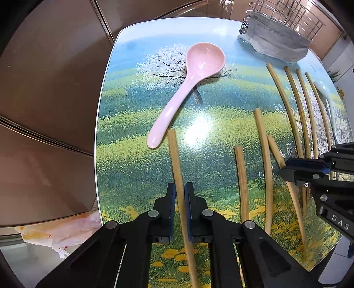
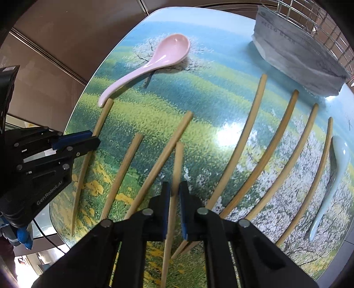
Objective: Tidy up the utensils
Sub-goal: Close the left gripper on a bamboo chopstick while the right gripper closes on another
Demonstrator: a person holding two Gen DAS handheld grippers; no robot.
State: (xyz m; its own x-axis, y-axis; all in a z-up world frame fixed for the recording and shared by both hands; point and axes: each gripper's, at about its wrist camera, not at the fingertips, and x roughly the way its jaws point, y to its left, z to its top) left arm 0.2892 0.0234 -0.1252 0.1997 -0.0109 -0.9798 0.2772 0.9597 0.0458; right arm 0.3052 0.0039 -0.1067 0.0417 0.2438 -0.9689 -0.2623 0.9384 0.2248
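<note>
left gripper [image 1: 180, 195]: clamped on the leftmost chopstick [image 1: 176, 159], pads pinching its shaft roughly mid-length; stick runs forward from the jaws and back under them

pink spoon [image 1: 188, 88]: ahead and slightly left of the left gripper, bowl up, handle tip just beside the far end of the held stick; not touched

middle chopsticks [image 1: 241, 177]: just right of the left gripper, loose on the table [image 1: 137, 168], angled unevenly, likely next in line

right gripper [image 2: 174, 197]: clenched on another chopstick [image 2: 178, 164], also around mid-shaft; probably each hand takes one so a pair can be matched

four chopsticks [image 2: 270, 150]: right of the right gripper, fanned out, apart from one another, all flat

pale blue spoon [image 2: 336, 168]: far right of the right gripper, bowl up, close beside the outermost stick

wire rack [image 2: 309, 20]: ahead and right of both grippers at the far table edge, grey folded cloth [image 2: 294, 53] draped on its front; contents can't be made out, no utensil visible in it yet

task status: early, by the look of it; every other utensil lies on the table
</note>
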